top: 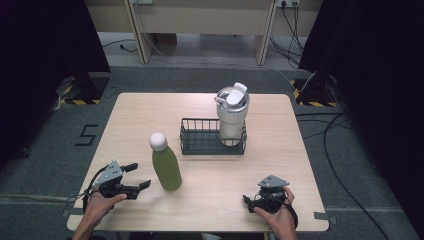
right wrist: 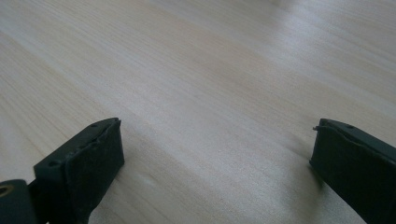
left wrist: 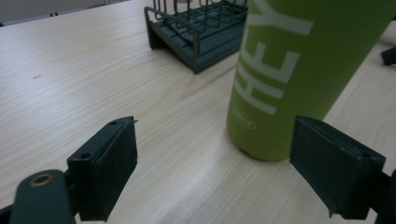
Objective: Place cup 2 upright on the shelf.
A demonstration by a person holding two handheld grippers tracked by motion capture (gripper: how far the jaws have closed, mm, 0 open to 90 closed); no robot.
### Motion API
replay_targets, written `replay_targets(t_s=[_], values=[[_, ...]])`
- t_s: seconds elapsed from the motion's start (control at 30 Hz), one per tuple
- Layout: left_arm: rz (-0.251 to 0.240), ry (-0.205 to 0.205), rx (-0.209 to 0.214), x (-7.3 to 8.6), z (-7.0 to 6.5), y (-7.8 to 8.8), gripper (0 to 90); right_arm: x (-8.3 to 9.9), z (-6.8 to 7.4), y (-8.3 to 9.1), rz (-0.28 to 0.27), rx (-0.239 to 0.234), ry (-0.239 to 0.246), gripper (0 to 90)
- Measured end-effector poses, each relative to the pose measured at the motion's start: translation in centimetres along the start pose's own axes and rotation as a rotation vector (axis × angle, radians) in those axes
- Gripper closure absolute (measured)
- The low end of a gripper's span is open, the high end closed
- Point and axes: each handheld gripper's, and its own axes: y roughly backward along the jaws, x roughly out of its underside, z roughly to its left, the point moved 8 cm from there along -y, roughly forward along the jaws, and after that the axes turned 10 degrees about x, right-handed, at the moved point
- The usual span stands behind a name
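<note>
A green bottle (top: pixel 166 167) with a white round cap stands upright on the table, left of centre. In the left gripper view the bottle (left wrist: pixel 299 70) shows white letters and rises just ahead of the jaws, toward the right one. My left gripper (top: pixel 139 175) is open, its tips just left of the bottle and apart from it. The left gripper (left wrist: pixel 212 135) has nothing between its pads. My right gripper (top: pixel 255 199) rests low near the table's front right. In its own view the right gripper (right wrist: pixel 218 128) stands open over bare wood.
A dark wire basket (top: pixel 200 137) sits behind the bottle at mid-table, with a white lidded tumbler (top: pixel 232 117) standing in its right end. The same basket (left wrist: pixel 196 32) lies ahead in the left gripper view. The wooden table (top: pixel 150 110) ends close to both hands.
</note>
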Motion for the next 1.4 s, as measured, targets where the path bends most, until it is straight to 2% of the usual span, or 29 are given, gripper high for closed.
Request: replay_targets(t_s=[0.03, 0.1, 0.2, 0.23, 0.43, 0.57, 1.13, 1.4], values=[[0.0, 0.0, 0.0, 0.0, 0.0, 0.0, 14.8, 0.0, 0.0, 0.0, 0.0, 0.0, 0.0, 2.8], [-0.025, 0.005, 0.03, -0.5, -0.6, 0.0, 14.8, 0.0, 0.0, 0.0, 0.0, 0.0, 0.0, 2.7], [-0.038, 0.009, 0.044, -0.8, -0.9, -0.1, 14.8, 0.0, 0.0, 0.0, 0.0, 0.0, 0.0, 2.7], [-0.046, 0.012, 0.06, -0.9, -1.2, -0.2, 14.8, 0.0, 0.0, 0.0, 0.0, 0.0, 0.0, 2.7], [-0.068, 0.009, 0.085, -1.5, -1.9, -0.7, 14.8, 0.0, 0.0, 0.0, 0.0, 0.0, 0.0, 2.6], [-0.068, -0.011, 0.1, -1.8, -2.5, -1.4, 14.8, 0.0, -0.1, -0.1, -0.003, 0.0, 0.009, 2.5], [-0.075, -0.043, 0.113, -2.7, -3.4, -2.8, 14.8, 0.0, -0.1, -0.1, -0.002, 0.0, 0.009, 2.0], [-0.066, -0.051, 0.11, -3.3, -3.5, -4.1, 14.8, 0.0, -0.1, -0.1, -0.002, 0.0, 0.01, 2.0]])
